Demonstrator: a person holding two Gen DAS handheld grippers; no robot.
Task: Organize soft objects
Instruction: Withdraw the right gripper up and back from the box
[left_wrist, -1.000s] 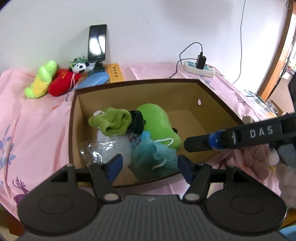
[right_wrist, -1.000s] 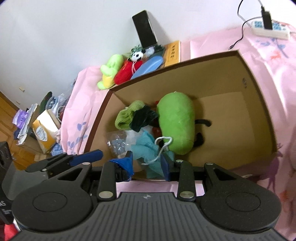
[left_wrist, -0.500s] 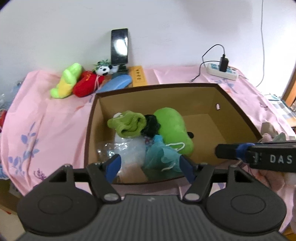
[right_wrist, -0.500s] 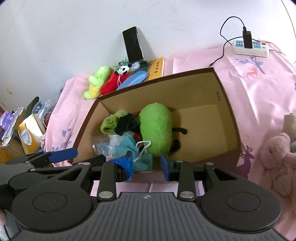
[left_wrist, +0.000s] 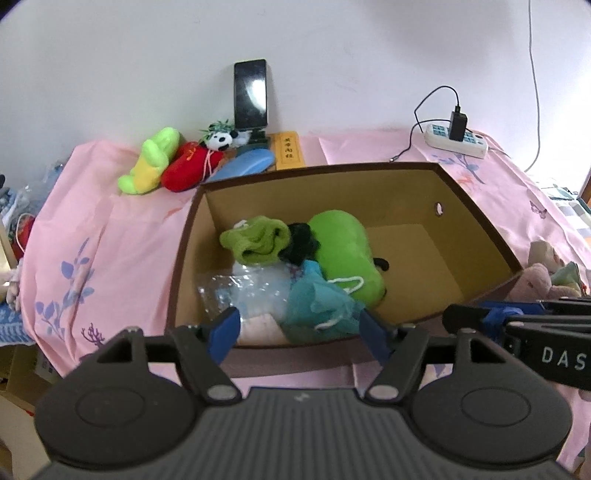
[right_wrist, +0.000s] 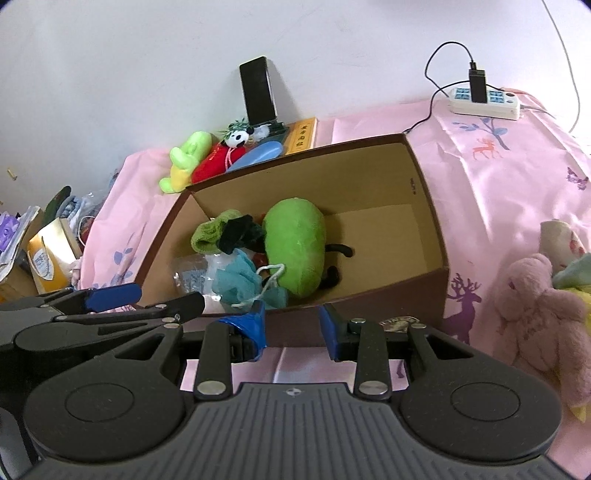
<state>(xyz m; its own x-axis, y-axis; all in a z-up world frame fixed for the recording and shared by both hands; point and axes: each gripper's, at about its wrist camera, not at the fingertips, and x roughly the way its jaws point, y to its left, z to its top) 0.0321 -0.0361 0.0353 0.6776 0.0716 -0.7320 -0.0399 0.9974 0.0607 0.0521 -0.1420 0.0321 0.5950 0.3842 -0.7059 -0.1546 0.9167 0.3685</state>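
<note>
A brown cardboard box (left_wrist: 184, 236) (right_wrist: 428, 206) stands on the pink cloth. Inside lie a big green plush (left_wrist: 343, 251) (right_wrist: 295, 243), a green sock-like cloth (left_wrist: 258, 240), a black soft item (left_wrist: 301, 243), a teal mesh pouf (left_wrist: 317, 302) (right_wrist: 236, 277) and a clear plastic bag (left_wrist: 236, 288). My left gripper (left_wrist: 299, 332) hangs open before the box's near wall, nothing between its fingers. My right gripper (right_wrist: 291, 328) is open and holds nothing, just in front of the box. A pink plush rabbit (right_wrist: 535, 306) lies to the right of the box.
Behind the box sit a green-yellow plush (left_wrist: 151, 162), a red plush (left_wrist: 188, 166), a panda toy (left_wrist: 221, 140), a blue item (left_wrist: 243, 166), an upright phone (left_wrist: 250, 94) and a wooden block (left_wrist: 290, 151). A power strip (left_wrist: 456, 140) lies at the back right. Clutter (right_wrist: 44, 243) sits off the left edge.
Both grippers have drawn back from the box, which now looks smaller and farther. The left jaws have spread a little wider. The pink rabbit has come into the right wrist view.
</note>
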